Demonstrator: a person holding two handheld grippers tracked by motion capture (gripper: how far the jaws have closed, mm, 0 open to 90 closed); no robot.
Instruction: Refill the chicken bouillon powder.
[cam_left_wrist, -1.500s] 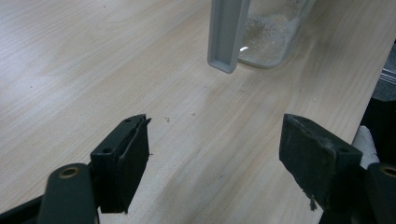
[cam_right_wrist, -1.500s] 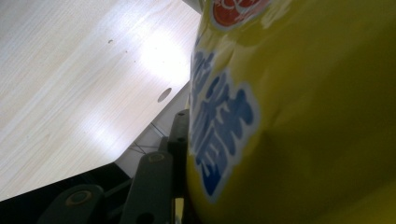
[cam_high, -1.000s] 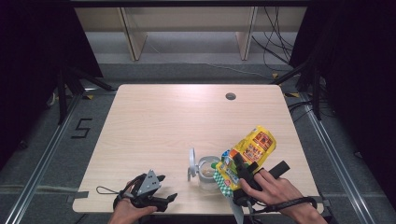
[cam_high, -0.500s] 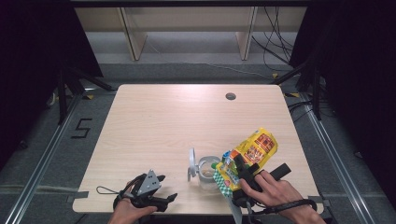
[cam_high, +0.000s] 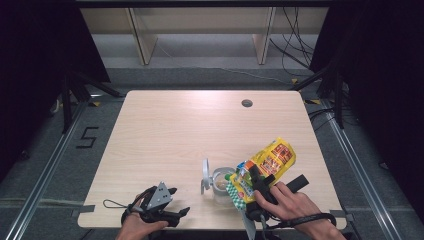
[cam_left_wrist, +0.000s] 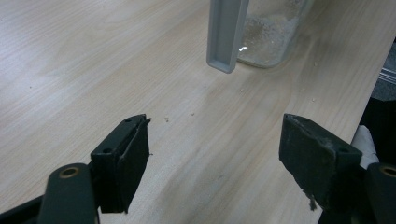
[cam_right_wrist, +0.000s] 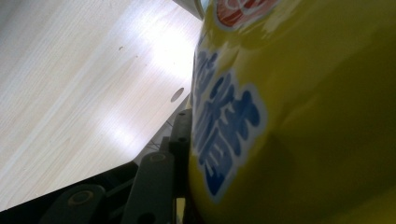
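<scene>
On the tabletop (cam_high: 190, 130), the yellow snack bag (cam_high: 267, 162) lies tilted at about five o'clock, its mouth over the clear jar (cam_high: 220, 182). The right tool (cam_high: 257, 182) pinches the bag. At seven o'clock the left tool (cam_high: 175, 205) rests spread, gripping nothing.

left hand-held gripper (cam_high: 176, 201): black, grey triangular plate, thin black cable | right hand-held gripper (cam_high: 253, 176): black, black wrist strap
</scene>
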